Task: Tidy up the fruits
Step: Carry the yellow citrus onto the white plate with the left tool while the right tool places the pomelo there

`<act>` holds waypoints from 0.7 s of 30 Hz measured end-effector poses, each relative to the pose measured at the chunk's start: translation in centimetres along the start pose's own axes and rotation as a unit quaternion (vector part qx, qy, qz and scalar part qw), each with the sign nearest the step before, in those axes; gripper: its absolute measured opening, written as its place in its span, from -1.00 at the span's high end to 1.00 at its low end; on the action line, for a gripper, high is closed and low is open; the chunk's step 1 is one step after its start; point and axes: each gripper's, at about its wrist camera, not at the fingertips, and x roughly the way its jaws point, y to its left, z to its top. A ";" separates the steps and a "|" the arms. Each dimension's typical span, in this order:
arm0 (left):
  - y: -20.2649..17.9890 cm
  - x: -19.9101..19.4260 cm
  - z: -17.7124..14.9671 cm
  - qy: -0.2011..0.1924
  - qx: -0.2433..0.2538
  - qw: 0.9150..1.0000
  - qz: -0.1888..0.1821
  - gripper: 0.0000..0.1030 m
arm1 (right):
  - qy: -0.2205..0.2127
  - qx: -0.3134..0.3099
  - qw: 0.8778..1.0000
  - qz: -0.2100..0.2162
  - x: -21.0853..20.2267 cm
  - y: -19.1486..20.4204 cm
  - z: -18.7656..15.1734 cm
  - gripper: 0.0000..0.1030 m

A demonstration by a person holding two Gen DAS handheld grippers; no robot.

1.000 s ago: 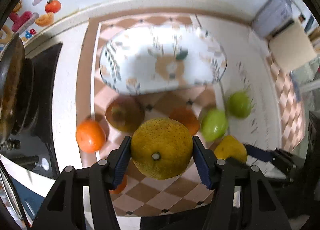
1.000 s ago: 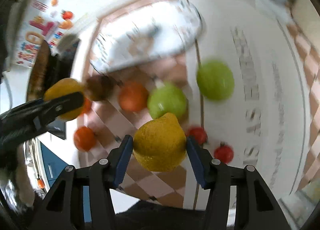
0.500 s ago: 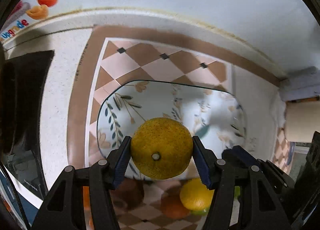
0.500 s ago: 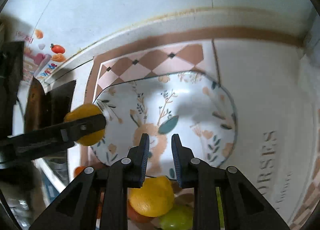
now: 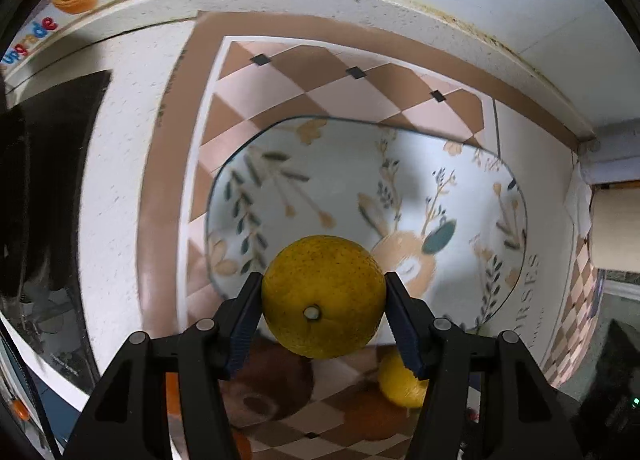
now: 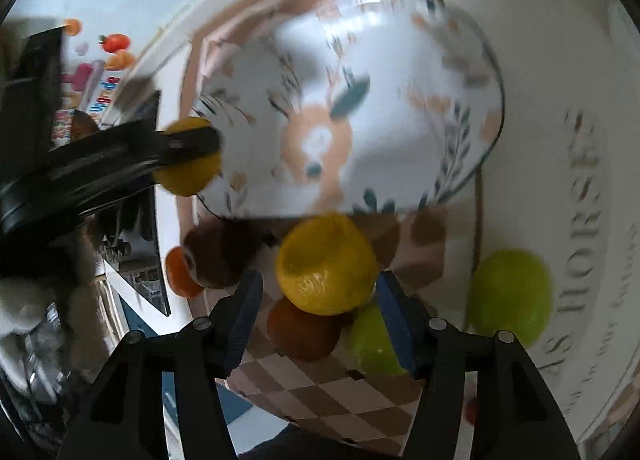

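Note:
My left gripper [image 5: 323, 310] is shut on a yellow-green orange [image 5: 323, 296] and holds it at the near edge of the floral plate [image 5: 360, 180]. In the right wrist view the same orange [image 6: 188, 172] sits at the plate's [image 6: 400, 132] left rim. My right gripper [image 6: 318, 306] is open, its fingers on either side of a yellow lemon [image 6: 326, 264] that lies on the cloth just in front of the plate, with a gap on each side.
Around the lemon lie a brown fruit [image 6: 218, 254], two oranges [image 6: 302, 330] [image 6: 180, 272] and two green fruits [image 6: 510, 296] [image 6: 372, 340]. A black stove [image 5: 44, 180] is at the left. The wall runs behind the plate.
The lemon left my right gripper, which shut empty over the plate, then opened and dropped back around the lemon on the cloth. My left gripper carried the orange to the plate's near edge.

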 end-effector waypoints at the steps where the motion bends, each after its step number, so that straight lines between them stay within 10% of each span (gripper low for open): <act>1: 0.2 0.1 -0.5 0.000 0.001 1.000 0.003 -0.11 | 0.005 0.014 1.000 0.003 0.8 -0.4 -0.1 -0.21; 14: 0.3 -1.7 -1.3 -0.005 -0.003 1.000 -0.017 -0.11 | -0.032 0.013 0.999 0.023 -1.8 -0.1 0.2 -0.27; 21: 0.3 -0.9 2.9 0.003 -0.021 0.999 -0.033 -0.11 | -0.067 -0.013 0.997 -0.028 -3.2 0.8 7.6 -0.27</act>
